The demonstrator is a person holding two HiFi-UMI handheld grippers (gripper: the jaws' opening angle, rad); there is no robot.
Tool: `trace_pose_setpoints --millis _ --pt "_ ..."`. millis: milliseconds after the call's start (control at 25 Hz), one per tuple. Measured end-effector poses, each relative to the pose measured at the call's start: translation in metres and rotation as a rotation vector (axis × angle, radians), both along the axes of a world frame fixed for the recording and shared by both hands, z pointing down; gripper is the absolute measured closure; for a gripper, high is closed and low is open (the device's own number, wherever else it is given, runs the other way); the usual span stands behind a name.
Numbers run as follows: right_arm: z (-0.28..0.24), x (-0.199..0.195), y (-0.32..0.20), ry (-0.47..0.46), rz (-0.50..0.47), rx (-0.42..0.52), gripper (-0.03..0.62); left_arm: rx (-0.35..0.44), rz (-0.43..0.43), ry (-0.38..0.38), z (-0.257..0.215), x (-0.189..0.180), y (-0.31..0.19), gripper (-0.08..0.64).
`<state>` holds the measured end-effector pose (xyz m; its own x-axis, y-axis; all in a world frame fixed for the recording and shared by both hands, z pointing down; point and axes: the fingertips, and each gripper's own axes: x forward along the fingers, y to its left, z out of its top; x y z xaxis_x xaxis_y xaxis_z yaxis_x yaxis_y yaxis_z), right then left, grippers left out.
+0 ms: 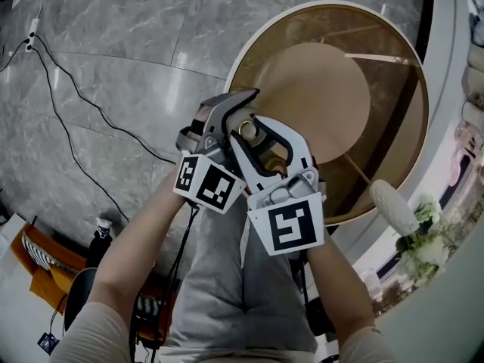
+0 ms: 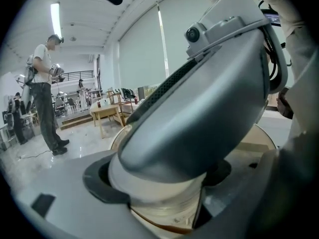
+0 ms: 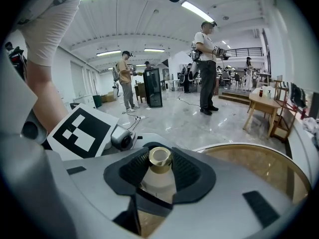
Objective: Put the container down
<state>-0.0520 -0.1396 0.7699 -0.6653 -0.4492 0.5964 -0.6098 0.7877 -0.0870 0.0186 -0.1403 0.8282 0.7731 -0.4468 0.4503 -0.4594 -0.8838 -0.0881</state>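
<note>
clearly the container (image 3: 158, 182) is off the table, a pale bottle with a gold cap (image 3: 160, 157), pinched in two places at once. the right gripper (image 3: 159, 171) has its dark pads pressed onto the neck just under the cap; the left gripper (image 2: 160, 198) is clamped round the wider body lower down. in the head view the pair sits at centre frame, over the lower-left edge of the round table (image 1: 318, 82), with grey floor (image 1: 113, 66) just beside.

the risk, as i judge it: set down this near the edge, a narrow bottle could tip off onto the floor — and if one grip lets go first, it may swing in the other.

only the right gripper view shows cap and neck; the left gripper view shows the body, half blocked by the right gripper's grey shell — and only the head view shows the table edge.
</note>
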Motion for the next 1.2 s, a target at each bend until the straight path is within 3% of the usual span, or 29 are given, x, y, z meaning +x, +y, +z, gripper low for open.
trace_pose_setpoints --millis 360,680,880,1200 --pt "0.024 -0.005 0.014 0.059 -0.042 0.050 0.453 -0.016 0.029 -0.087 0.027 -0.005 0.012 0.193" --pt "0.028 -0.003 0.020 0.023 -0.058 0.084 0.453 -0.003 0.037 -0.121 0.032 -0.007 0.016 0.193" --pt "0.028 -0.002 0.021 0.012 -0.065 0.100 0.452 -0.062 0.006 -0.147 0.034 -0.011 0.019 0.193" --pt "0.011 0.000 0.022 -0.002 -0.075 0.095 0.428 -0.119 -0.068 -0.116 0.015 -0.028 0.029 0.193"
